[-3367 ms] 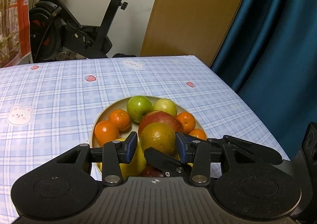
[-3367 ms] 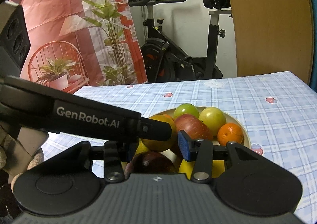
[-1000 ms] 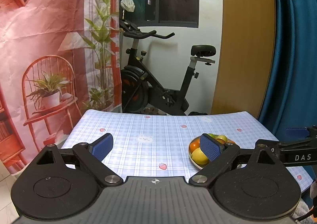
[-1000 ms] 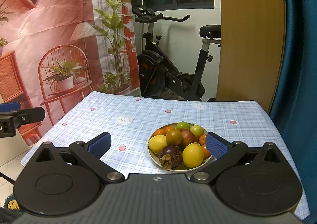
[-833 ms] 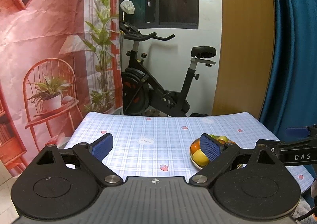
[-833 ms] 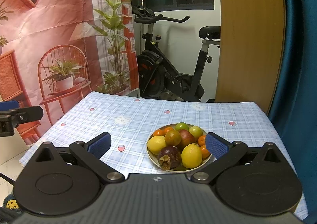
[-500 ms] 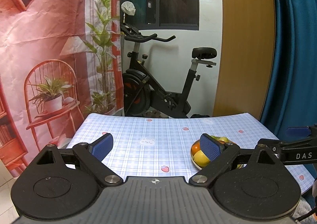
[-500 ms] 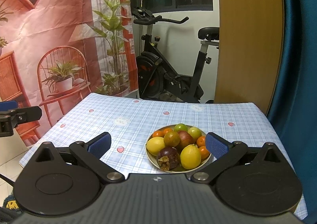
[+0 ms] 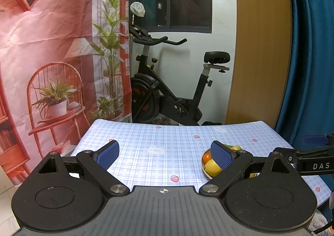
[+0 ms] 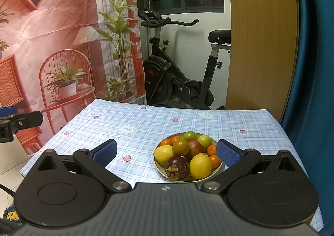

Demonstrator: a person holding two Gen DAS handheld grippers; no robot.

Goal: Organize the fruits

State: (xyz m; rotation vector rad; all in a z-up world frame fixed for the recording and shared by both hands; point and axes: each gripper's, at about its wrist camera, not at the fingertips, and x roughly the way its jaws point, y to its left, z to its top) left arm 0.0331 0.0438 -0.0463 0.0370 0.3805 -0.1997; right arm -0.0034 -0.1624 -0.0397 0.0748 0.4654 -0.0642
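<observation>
Left gripper (image 9: 165, 155), right gripper (image 10: 166, 151): jaws wide apart, empty, held back from tabletop (image 10: 146, 131). Fruits heaped on plate (image 10: 218, 169) near tabletop's front edge. Risk: nudging heap sends lemon (image 10: 200, 165) rolling off.

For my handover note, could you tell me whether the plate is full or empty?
Full: the plate is heaped with fruit, lemons, oranges and a mangosteen among them.

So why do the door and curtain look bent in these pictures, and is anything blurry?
Both views come through a fisheye lens: in the left wrist view the wooden door and blue curtain bow near the edge, and likewise in the right wrist view. Both are sharp; the plate of fruit is evenly lit, with no strong glare.
</observation>
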